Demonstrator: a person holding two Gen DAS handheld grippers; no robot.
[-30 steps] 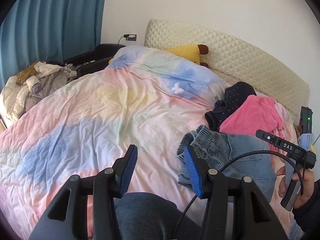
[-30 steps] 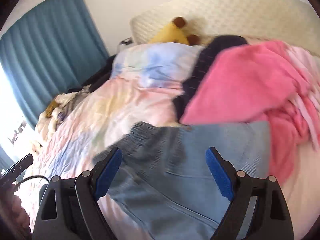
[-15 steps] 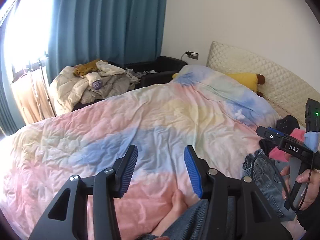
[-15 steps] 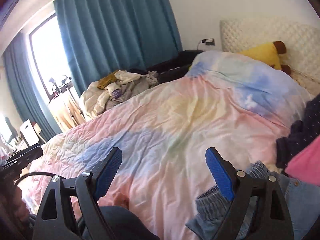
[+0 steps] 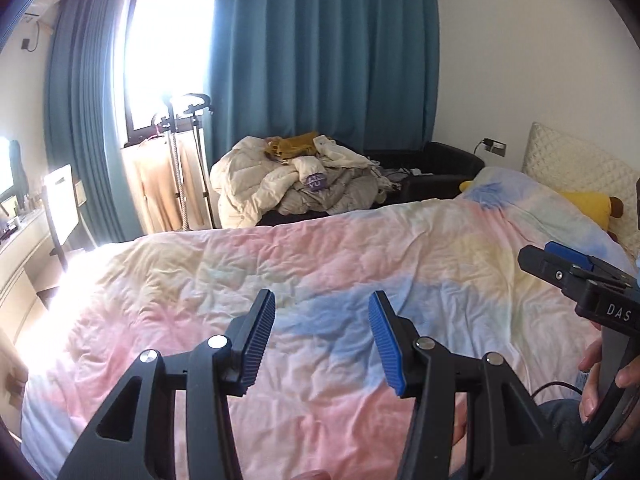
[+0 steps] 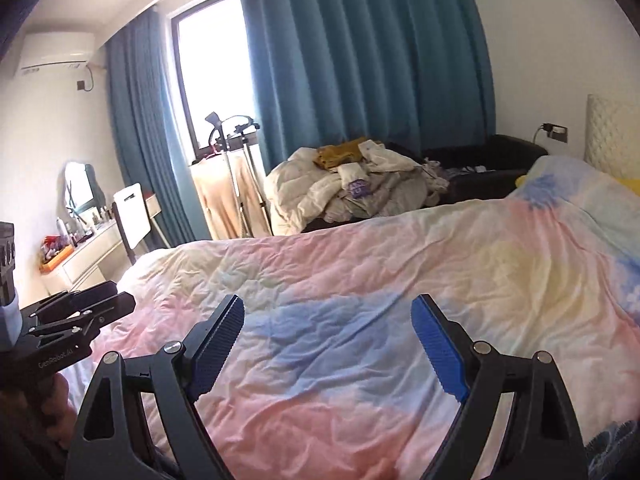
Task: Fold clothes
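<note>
A bedroom with teal curtains [image 5: 320, 60] and a bright window [image 5: 168, 52]; a bed fills the foreground, covered by a rumpled pastel quilt [image 5: 320, 264] in pink, blue and yellow.

The clothes to fold are barely in view. A sliver of blue denim [image 6: 614, 438] shows at the quilt's near right edge in the right camera, just beside the right gripper [image 6: 330, 350]. Most of the garment is out of frame. Denim is likely soft but fairly heavy and floppy, not fragile; a waistband or hem corner would probably give the firmest hold.

Both grippers hang above the quilt's near half, holding nothing. The left gripper [image 5: 322, 336] has its blue pads spread apart, and the right gripper's jaws are spread wider.

Beyond the quilt's far edge, a heap of pale bedding and clothes [image 5: 292, 180] sits on a dark sofa [image 5: 444, 168]. Left of the quilt stand a garment steamer [image 5: 184, 152] and a white desk [image 6: 92, 256]. At the quilt's far right lies a yellow plush toy [image 5: 588, 204] against a quilted headboard [image 5: 572, 164].
</note>
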